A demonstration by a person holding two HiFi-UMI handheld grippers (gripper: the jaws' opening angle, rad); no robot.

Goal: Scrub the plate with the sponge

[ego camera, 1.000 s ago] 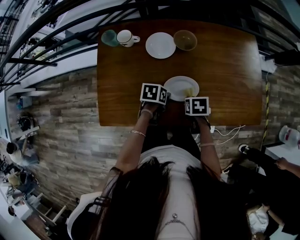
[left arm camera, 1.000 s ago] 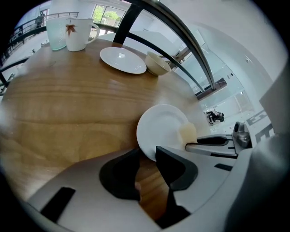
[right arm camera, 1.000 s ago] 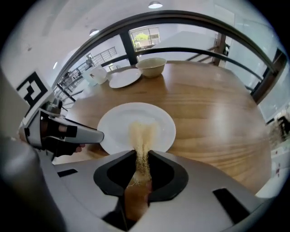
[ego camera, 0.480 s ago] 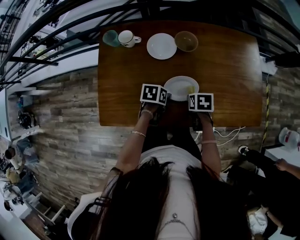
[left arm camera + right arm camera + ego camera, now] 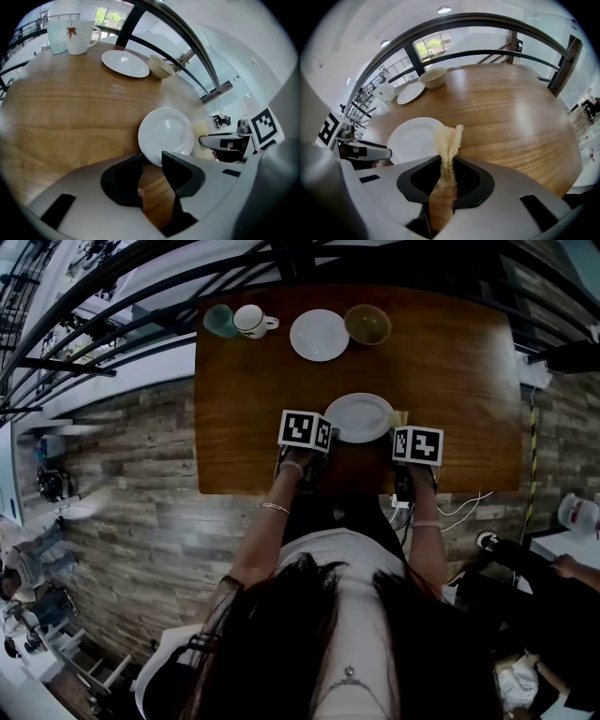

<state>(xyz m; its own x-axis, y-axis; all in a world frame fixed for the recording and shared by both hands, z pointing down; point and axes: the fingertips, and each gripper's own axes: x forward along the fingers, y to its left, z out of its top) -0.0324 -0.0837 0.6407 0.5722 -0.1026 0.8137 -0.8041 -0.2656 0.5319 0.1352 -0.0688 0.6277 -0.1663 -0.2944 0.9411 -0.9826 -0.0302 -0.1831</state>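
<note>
Sponge pinched in the right gripper, just off the plate's right rim

Nearest, the right gripper [image 5: 447, 161] clamps a pale sponge [image 5: 449, 140]. Its long axis runs straight out along the jaws and its frayed free end points away, level with the white plate [image 5: 412, 138]. The left gripper [image 5: 152, 161] has its jaws spread, with the plate's near-left rim at their tips. The plate lies flat near the table's [image 5: 511, 108] front edge, with bare wood to its right and beyond. Along the far edge stand a second plate [image 5: 319, 334], a bowl [image 5: 367, 322], a mug [image 5: 251, 317] and a cup [image 5: 220, 318].
</note>
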